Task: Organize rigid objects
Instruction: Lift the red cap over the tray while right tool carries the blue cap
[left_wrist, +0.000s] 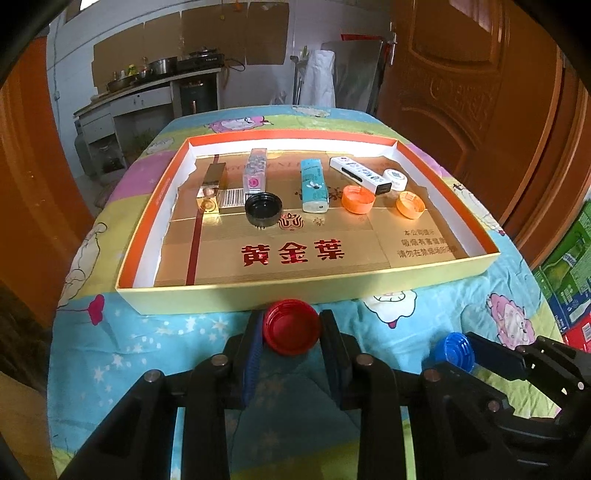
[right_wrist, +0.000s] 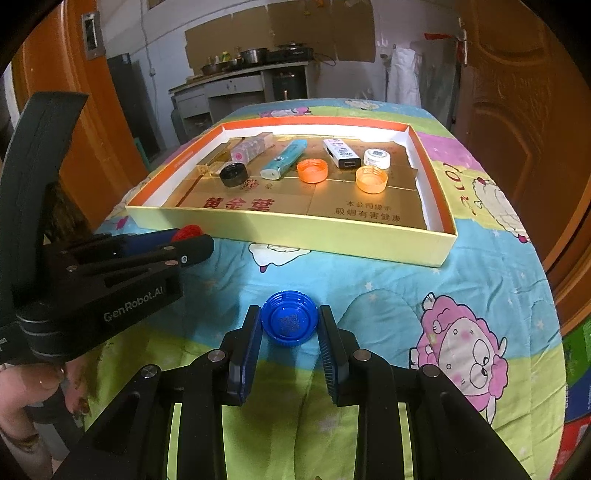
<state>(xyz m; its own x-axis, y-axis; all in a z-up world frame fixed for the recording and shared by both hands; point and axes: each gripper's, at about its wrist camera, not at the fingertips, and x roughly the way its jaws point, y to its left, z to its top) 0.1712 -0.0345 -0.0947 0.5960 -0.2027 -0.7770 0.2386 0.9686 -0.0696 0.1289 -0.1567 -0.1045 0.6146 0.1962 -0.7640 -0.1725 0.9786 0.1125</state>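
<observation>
1. Right now the left claw (left_wrist: 291, 328) is clamped on a red bottle cap (left_wrist: 292, 328), its blue pads pressing both sides, close to the table's near edge and just in front of the tray's near wall.
2. Beside it, the right claw (right_wrist: 289, 325) is clamped on a blue bottle cap (right_wrist: 289, 322), open side up, over the cartoon-print cloth (right_wrist: 388, 295) that covers the table, also toward the near edge.
3. Further back, a shallow cardboard tray (left_wrist: 295, 293) with an orange rim sits at the table's middle.
4. Along the tray's far side lie a gold box (left_wrist: 211, 188), a pink patterned box (left_wrist: 255, 171), a teal box (left_wrist: 313, 184), a white box (left_wrist: 360, 175) and a small white jar (left_wrist: 395, 179).
5. Nearer in the tray rest a black cap (left_wrist: 263, 208) and two orange caps (left_wrist: 357, 199) (left_wrist: 410, 205), each apart from the others.
6. At the lower left of the right wrist view, part of a person's hand (right_wrist: 44, 384) shows beneath the left tool.
</observation>
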